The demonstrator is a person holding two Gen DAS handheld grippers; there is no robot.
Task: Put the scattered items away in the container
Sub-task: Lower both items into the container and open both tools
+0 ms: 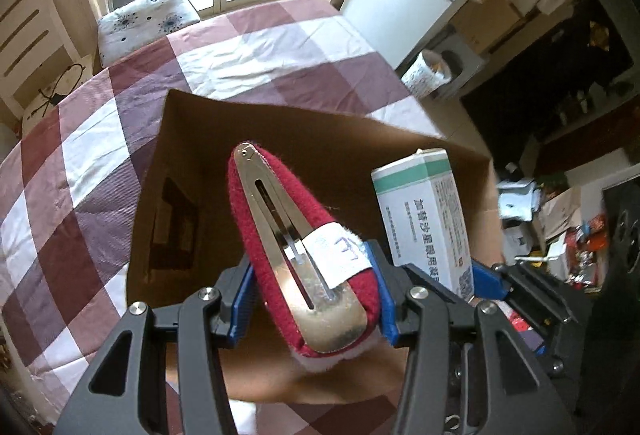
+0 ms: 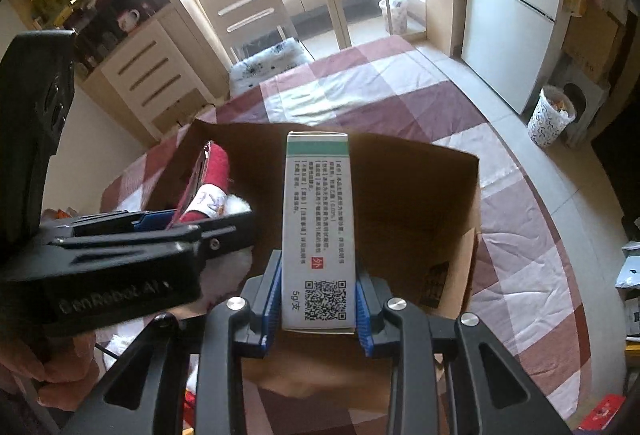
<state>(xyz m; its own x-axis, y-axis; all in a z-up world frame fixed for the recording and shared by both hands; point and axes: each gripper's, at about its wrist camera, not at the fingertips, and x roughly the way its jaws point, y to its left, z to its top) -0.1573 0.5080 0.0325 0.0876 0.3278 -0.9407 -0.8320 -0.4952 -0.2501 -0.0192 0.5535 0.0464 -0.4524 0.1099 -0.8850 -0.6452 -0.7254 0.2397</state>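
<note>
Two grippers, each loaded, both already above the open cardboard box [image 1: 328, 139], so the coming move turns on what lies straight under each load.

Your left gripper [image 1: 312, 287] is clamped on the red hair clip [image 1: 292, 235]: the blue pads press its wide padded end from either side, and its long axis runs straight out along the fingers, the narrow metal tip pointing away from you and down into the box. Below that tip you see only the brown floor of the box and its left wall with the printed mark.

Your right gripper [image 2: 316, 299] is closed tight on the white and green medicine carton [image 2: 316, 219], gripped at the end with the square code; its long axis also runs out along the fingers, the green-banded end leading into the box.

Seen from the right wrist, the left gripper [image 2: 168, 223] sits just beside the carton on its left; the two loads lie side by side, near but apart.

Each item is about as close to the box as the other. Judging from this, a release from either gripper should drop its item inside; the box stands on the checked cloth of the tabletop [image 1: 100, 163]
</note>
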